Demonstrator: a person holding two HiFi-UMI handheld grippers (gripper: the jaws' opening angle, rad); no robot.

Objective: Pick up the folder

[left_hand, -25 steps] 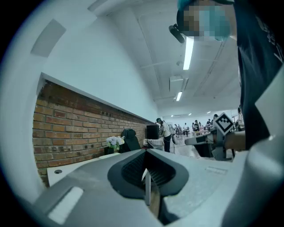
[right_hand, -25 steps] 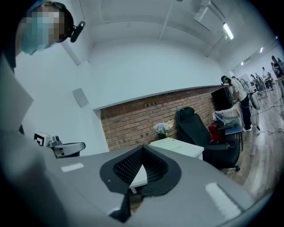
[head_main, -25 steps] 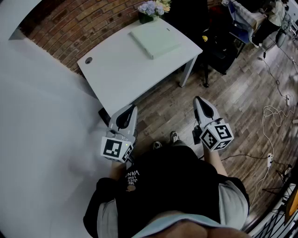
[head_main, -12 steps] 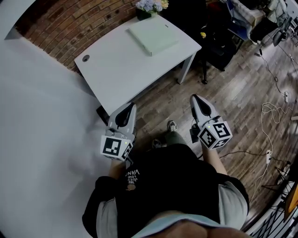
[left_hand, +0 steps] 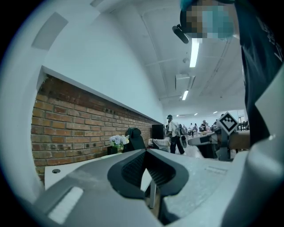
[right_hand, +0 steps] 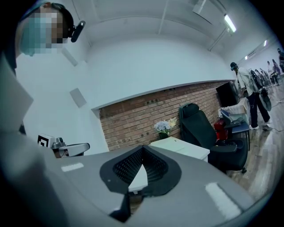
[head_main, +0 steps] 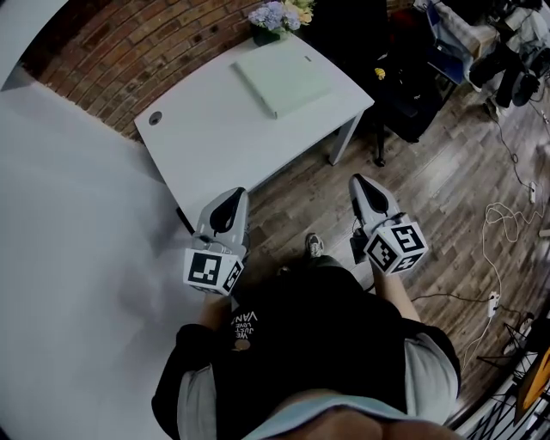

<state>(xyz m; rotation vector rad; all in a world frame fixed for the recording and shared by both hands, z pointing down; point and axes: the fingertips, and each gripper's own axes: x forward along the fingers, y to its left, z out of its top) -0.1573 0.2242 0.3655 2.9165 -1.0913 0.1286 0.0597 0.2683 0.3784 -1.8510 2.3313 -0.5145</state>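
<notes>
The folder (head_main: pixel 284 77) is a flat, pale green slab with square corners and a smooth, matte face. It lies on the far end of the tabletop (head_main: pixel 215 137), just beside a bunch of pale blue and cream flowers (head_main: pixel 279 15). Its edges run parallel to the tabletop's edges, so it sits diagonally in the head view. It looks close to square from there, and I cannot tell which way its long axis runs; a thicker, lighter edge shows on the side toward the middle of the tabletop. The tabletop is smooth white with rounded corners, a round hole (head_main: pixel 155 118) near its left end, and slim white legs. It stands against a rough red brick wall (head_main: pixel 112 60) on a floor (head_main: pixel 430 189) of wood-grain planks. The left hand-held gripper (head_main: pixel 236 194) and right hand-held gripper (head_main: pixel 356 180) are grey shells with black ribbed pads. Both have their jaws fully together on nothing and are well apart from the folder, at the near side of the tabletop.
</notes>
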